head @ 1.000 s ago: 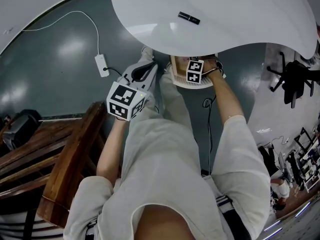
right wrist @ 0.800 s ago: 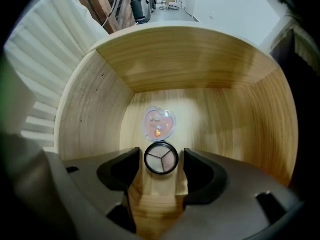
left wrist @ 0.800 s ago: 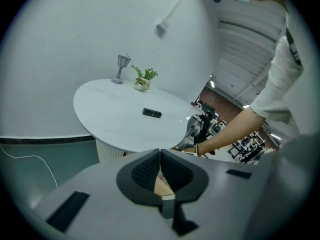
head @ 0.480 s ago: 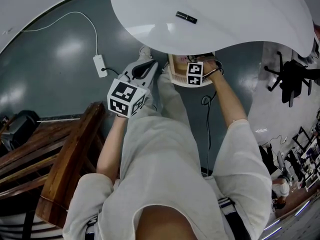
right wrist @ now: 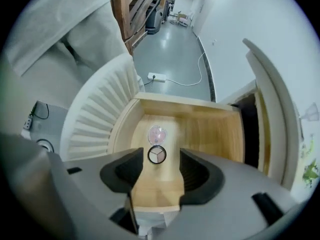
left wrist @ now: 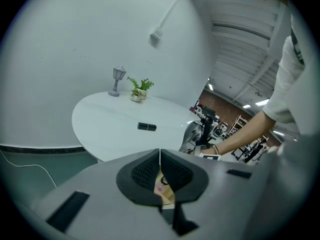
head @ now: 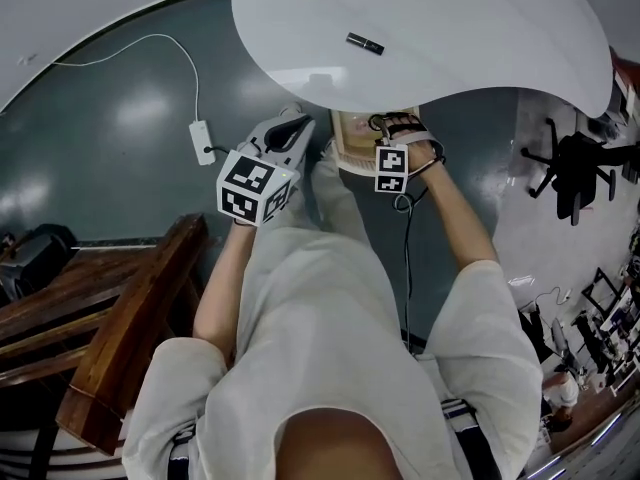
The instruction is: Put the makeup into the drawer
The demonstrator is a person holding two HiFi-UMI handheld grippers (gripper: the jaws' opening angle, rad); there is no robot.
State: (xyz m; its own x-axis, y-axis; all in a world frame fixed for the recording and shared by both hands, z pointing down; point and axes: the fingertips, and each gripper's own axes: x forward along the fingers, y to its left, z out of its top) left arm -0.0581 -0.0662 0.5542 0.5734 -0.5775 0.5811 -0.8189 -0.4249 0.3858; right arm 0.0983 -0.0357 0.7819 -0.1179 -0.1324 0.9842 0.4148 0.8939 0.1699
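A round compact (right wrist: 156, 153), open with a pink lid and a three-shade pan, lies on the smooth pale-wood floor of the ribbed-front drawer (right wrist: 210, 134). Above it the right gripper (right wrist: 161, 166) stands with its jaws apart, just closing a little and gripping nothing. The left gripper (left wrist: 160, 160) has its textured black pads pressed together, empty.

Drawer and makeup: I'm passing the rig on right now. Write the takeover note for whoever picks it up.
Left gripper: shut, empty, held off to the side of the drawer.
Right gripper: open, pointing down over the open drawer. Its jaws have just been closing a little, with nothing between them.
Done: a pink compact and a three-tone compact lie on the drawer floor, side by side.
Left: a black tube, probably a lipstick, lies on the white table. It likely goes in next. The drawer is not yet closed.
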